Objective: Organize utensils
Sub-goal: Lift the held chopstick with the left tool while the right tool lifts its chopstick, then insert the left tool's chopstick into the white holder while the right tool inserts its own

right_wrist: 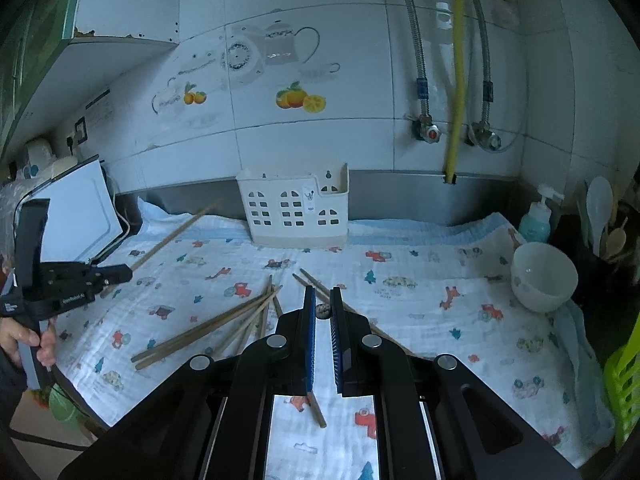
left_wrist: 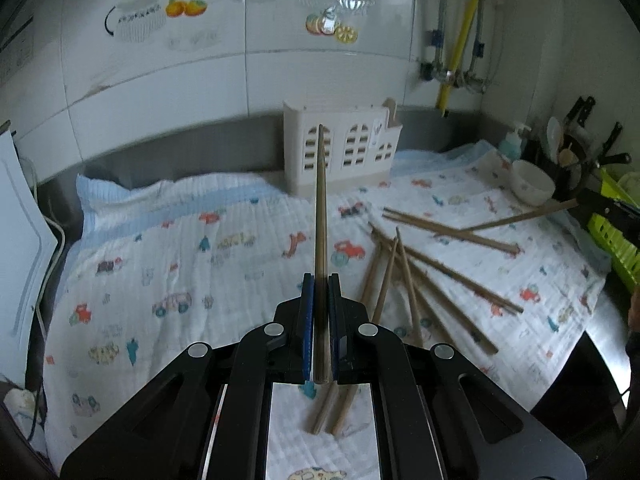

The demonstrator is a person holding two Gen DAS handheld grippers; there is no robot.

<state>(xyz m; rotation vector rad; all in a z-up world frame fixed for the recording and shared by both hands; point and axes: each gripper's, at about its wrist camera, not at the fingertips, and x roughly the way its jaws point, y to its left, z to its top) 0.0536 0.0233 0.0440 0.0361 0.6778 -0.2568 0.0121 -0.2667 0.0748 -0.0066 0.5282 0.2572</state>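
Each gripper clamps one chopstick above the cloth-covered bench.

The left gripper (left_wrist: 321, 284) has its jaws closed on a chopstick (left_wrist: 321, 200) that runs straight ahead toward the white holder (left_wrist: 352, 148) beyond. The right gripper (right_wrist: 323, 300) has its jaws pinched on another chopstick (right_wrist: 320, 414) crossing them. Loose chopsticks (right_wrist: 208, 332) lie on the printed cloth (right_wrist: 440, 320), below and left of the right jaws.

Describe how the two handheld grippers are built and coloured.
Both are matte black. The left gripper and right gripper each have two flat fingers lined with blue ribbed pads, driven by black link arms with round silver pins. The right wrist view shows small white lettering on the left gripper's side.
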